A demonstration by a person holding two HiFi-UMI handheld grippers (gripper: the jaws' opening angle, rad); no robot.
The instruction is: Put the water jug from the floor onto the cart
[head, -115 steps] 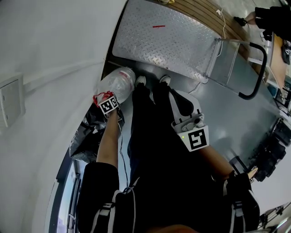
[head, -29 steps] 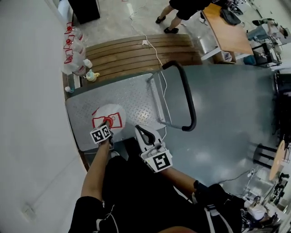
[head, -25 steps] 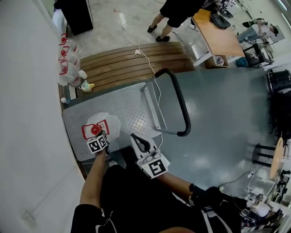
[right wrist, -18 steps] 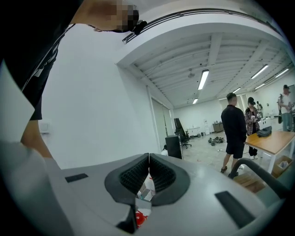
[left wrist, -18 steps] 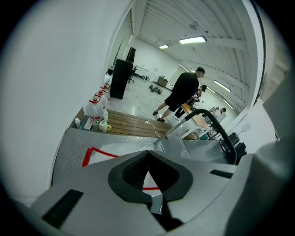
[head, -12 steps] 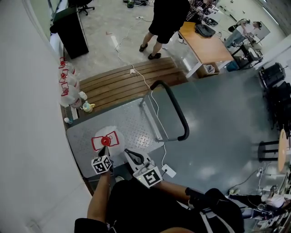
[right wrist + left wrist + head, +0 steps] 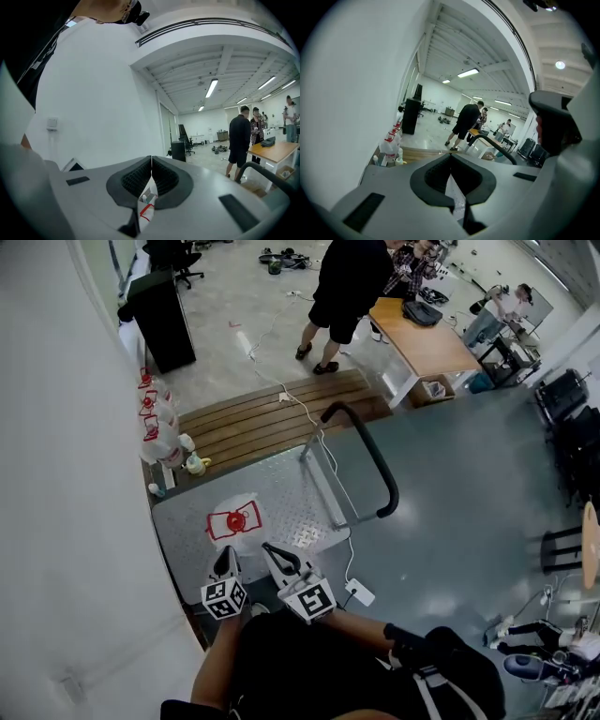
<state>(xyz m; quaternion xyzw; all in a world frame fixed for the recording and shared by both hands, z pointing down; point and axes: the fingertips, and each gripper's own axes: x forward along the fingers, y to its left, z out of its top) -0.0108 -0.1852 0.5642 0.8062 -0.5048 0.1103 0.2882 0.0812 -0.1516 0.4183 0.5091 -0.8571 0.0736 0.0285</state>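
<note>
**Left gripper** (image 7: 225,563): jaws pressed together with nothing between them; lower centre of the head view.

**Right gripper** (image 7: 278,559): jaws likewise closed and empty; just right of the left gripper.

**Water jug** (image 7: 234,520): upright on the cart deck (image 7: 286,486), red cap and label frame uppermost. It sits just above both gripper tips in the frame and is held by neither.

**Cart handle** (image 7: 371,458): black loop, right of the jug.

**Spare jugs** (image 7: 155,423): clustered by the wall, upper left, beside the wooden boards (image 7: 272,418).

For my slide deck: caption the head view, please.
Clear water jug with red cap stands on the grey checker-plate cart; left tool and right tool, both shut, hold nothing.
</note>
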